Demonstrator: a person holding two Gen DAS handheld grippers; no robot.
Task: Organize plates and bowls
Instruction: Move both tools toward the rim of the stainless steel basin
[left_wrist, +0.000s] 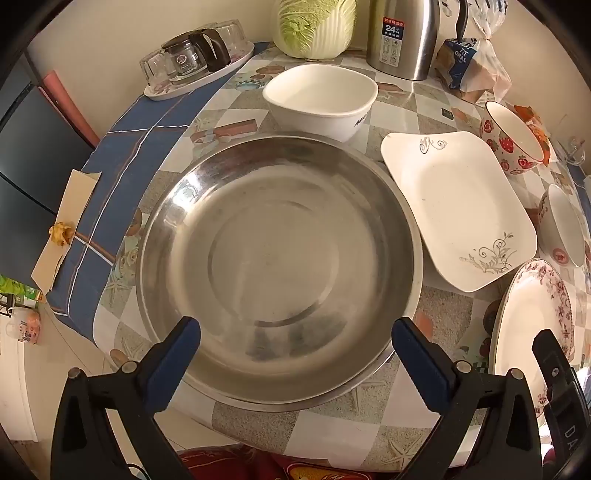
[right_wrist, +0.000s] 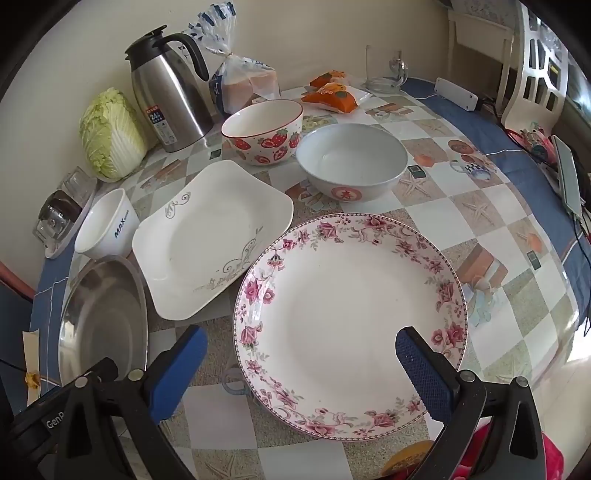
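Stainless steel fills the left wrist view: a wide steel basin (left_wrist: 279, 269) sits on the checked counter (left_wrist: 332, 432), and the left tongs (left_wrist: 295, 354) hang over its near rim, spread wide with nothing between the pads. The right tongs (right_wrist: 301, 365) are just as wide and empty, poised above the near part of the floral plate (right_wrist: 351, 325).

Nothing looks gathered yet, so this reads as the start: choosing the first piece. Beside the floral plate lies the square white plate (right_wrist: 212, 240), its corner close to or just under the floral rim; the view does not settle which. Behind them stand the strawberry bowl (right_wrist: 264, 133) and the pale bowl (right_wrist: 352, 162), with the white square bowl (left_wrist: 319, 99) beyond the basin.

The likely next move is a pinch on the floral plate's rim. That calls for one pad sliding under the edge, since the plate lies flat and glazed, and could skid.
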